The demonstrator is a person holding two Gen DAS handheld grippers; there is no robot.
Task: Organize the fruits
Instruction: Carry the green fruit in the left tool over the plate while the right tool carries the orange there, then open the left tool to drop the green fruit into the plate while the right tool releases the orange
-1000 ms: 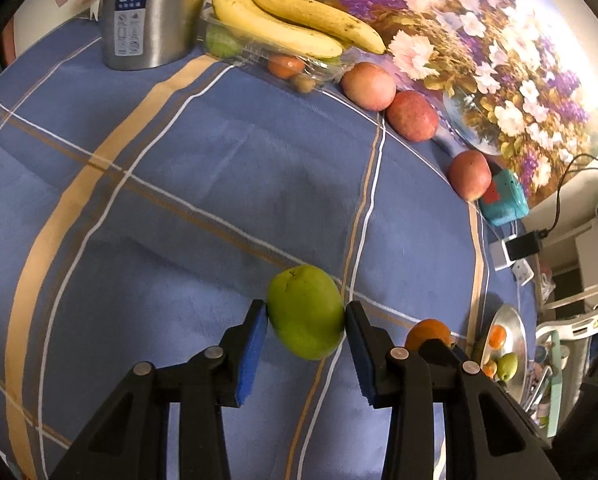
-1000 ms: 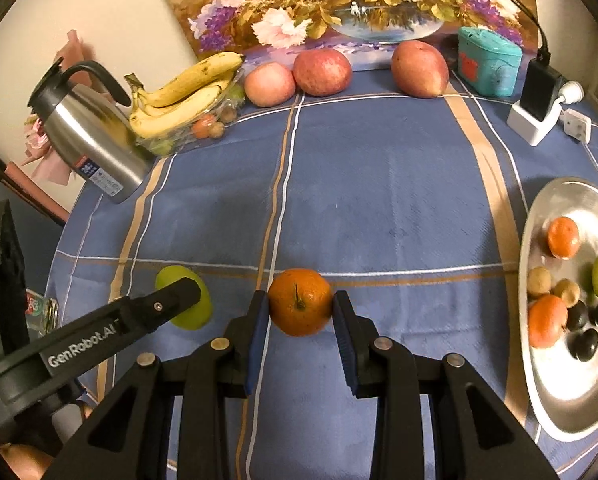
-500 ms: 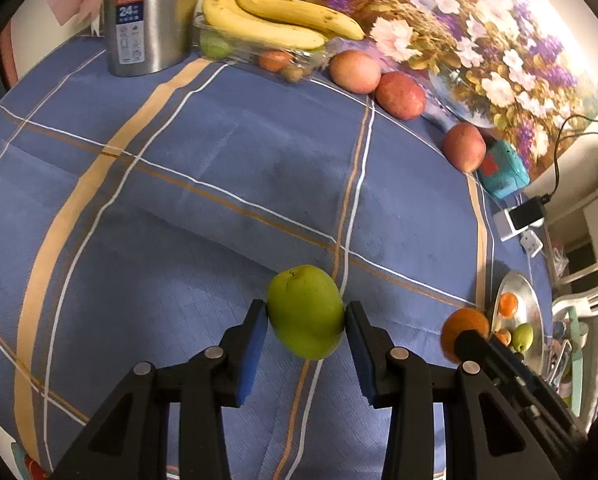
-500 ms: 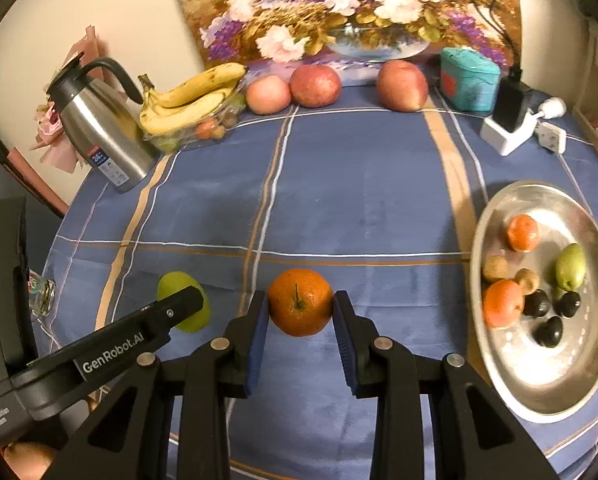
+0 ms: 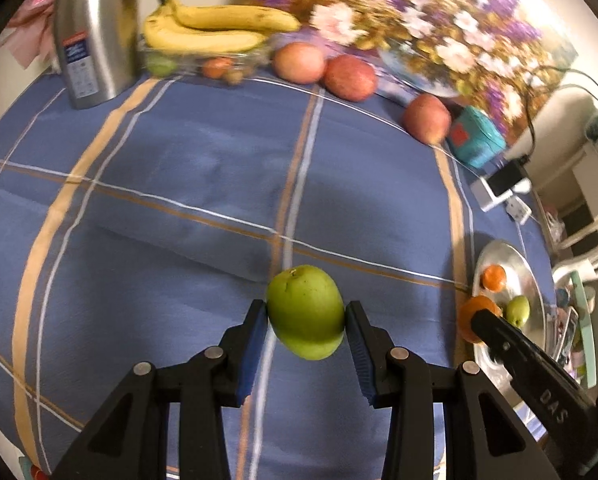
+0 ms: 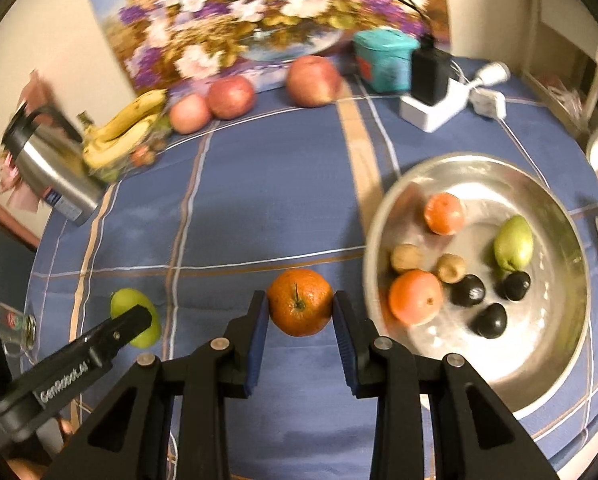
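Observation:
My left gripper (image 5: 305,322) is shut on a green pear (image 5: 305,316) and holds it above the blue checked tablecloth. My right gripper (image 6: 299,306) is shut on an orange (image 6: 300,301), lifted just left of the silver plate (image 6: 555,364). The plate holds two oranges, a green pear (image 6: 513,243), small brown fruits and dark fruits. In the left wrist view the plate (image 5: 533,280) lies at the right, with the orange (image 5: 475,312) in the right gripper beside it. In the right wrist view the held pear (image 6: 135,312) shows at lower left.
At the table's back stand a steel thermos (image 5: 93,32), bananas (image 5: 215,30) on a clear tray of small fruit, three red apples (image 6: 231,96), a teal box (image 6: 383,58), a power strip with charger (image 6: 435,104) and a flower painting (image 6: 259,12).
Both grippers have moved right toward the silver plate with their fruit still held; the plate now looms larger and closer in the right wrist view.

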